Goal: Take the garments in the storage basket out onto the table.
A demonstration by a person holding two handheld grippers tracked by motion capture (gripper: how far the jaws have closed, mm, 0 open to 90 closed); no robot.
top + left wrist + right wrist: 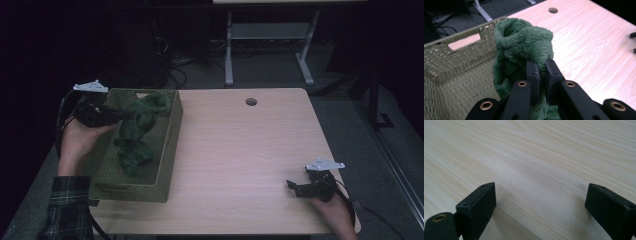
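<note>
Pinched soft, light, floppy cloth [137, 127] by a fold at frame left, over basket [170, 145]; right gripper [295, 187] gaped wide.

I count one green plush cloth [135, 131], one woven basket [165, 170], two tools and one worktop [240, 150].

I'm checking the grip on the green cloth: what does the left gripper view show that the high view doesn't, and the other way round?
Left gripper view alone: the left tongs seen close, their black jaws nearly together and pinching a fold of the fluffy green cloth, plus the basket's handle slot.

High view alone: the whole woven basket at the table's left side, the cloth's lower end hanging into it, and the right tongs open, low over the table near its right front corner.

Both: cloth, basket, tabletop and its round hole.
</note>
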